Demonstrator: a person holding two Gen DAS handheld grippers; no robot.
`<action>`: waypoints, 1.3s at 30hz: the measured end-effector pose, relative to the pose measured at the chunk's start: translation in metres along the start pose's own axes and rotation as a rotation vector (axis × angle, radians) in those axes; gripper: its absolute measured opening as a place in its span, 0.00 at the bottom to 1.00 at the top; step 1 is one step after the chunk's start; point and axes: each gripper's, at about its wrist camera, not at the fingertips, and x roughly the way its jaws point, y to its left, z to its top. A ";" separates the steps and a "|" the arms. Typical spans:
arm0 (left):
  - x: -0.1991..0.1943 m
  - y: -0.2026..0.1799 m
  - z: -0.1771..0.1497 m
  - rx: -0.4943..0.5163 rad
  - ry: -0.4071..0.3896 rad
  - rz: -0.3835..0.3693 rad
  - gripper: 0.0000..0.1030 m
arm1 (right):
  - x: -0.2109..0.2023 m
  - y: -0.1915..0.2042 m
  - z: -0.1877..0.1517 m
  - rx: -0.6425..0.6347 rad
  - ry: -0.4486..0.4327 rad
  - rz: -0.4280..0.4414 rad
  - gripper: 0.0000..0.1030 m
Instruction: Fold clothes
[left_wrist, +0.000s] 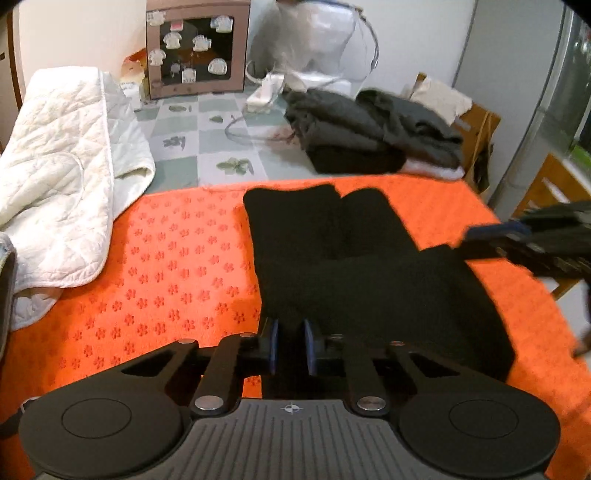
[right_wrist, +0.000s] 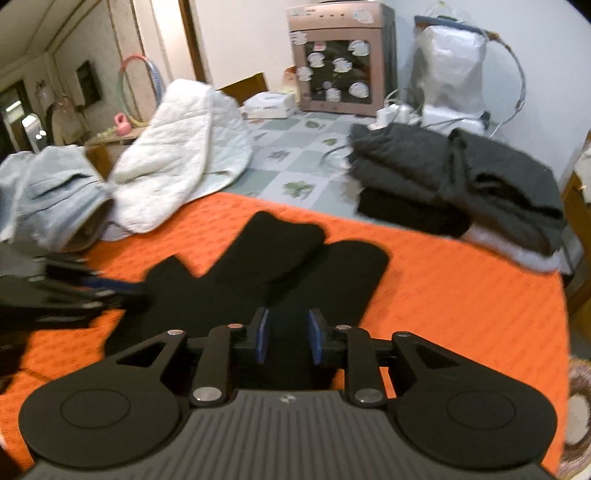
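Black trousers (left_wrist: 332, 258) matt knit cloth; orange towel (left_wrist: 166, 258) rough embossed terry; quilt (left_wrist: 55, 166) padded

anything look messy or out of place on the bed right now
The black garment on the orange mat lies askew, its two legs splayed apart, not folded. The white quilt is heaped loosely at the mat's edge. The dark folded pile looks neat.

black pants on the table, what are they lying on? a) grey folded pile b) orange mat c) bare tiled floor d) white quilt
b: the black pants lie spread flat on the orange mat, while the white quilt and the grey pile sit apart beyond the mat's edges.
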 end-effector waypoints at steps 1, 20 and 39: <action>0.006 0.000 -0.001 -0.002 0.012 0.006 0.17 | 0.002 0.005 -0.006 0.001 0.009 0.010 0.27; -0.027 0.022 -0.034 0.073 -0.026 -0.139 0.47 | -0.030 0.015 -0.067 -0.042 0.019 -0.014 0.64; -0.047 -0.010 -0.071 0.232 -0.044 -0.200 0.17 | -0.046 0.047 -0.086 -0.137 0.067 0.015 0.20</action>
